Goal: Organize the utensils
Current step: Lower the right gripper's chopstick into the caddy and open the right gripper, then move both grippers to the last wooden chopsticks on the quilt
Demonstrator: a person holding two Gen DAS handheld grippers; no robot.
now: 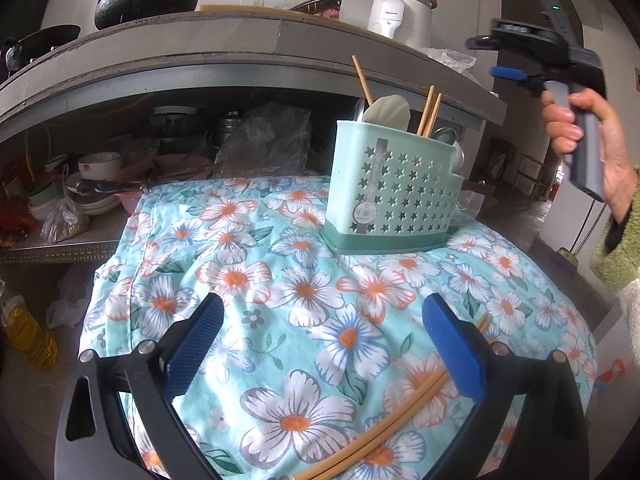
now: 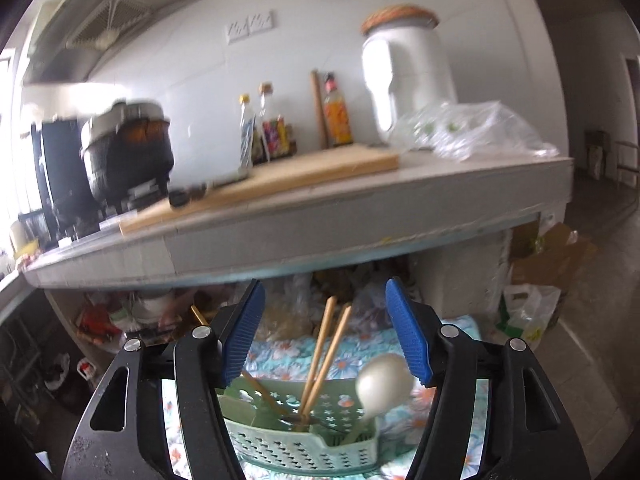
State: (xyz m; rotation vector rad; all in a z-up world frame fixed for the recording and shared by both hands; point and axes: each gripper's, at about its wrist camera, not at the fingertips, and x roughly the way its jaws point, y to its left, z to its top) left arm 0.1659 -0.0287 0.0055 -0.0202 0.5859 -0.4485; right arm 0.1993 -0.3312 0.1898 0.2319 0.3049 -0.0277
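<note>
Chopsticks (image 1: 400,420) still lie on cloth (image 1: 240,240); holder (image 1: 392,192) has spoon (image 2: 384,380) already. Both ur grippers, left gripper (image 1: 320,344) & right gripper (image 2: 324,332), wide open, empty.

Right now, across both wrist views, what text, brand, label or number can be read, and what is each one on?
"Panasonic", small and only just legible: on the front of the white appliance on the countertop.
Round sticker on the green utensil caddy: print too small to read.
Labels on the condiment bottles: blurred, unreadable.
Faint marks on the countertop edge: illegible.
Nothing else carries readable text.
</note>
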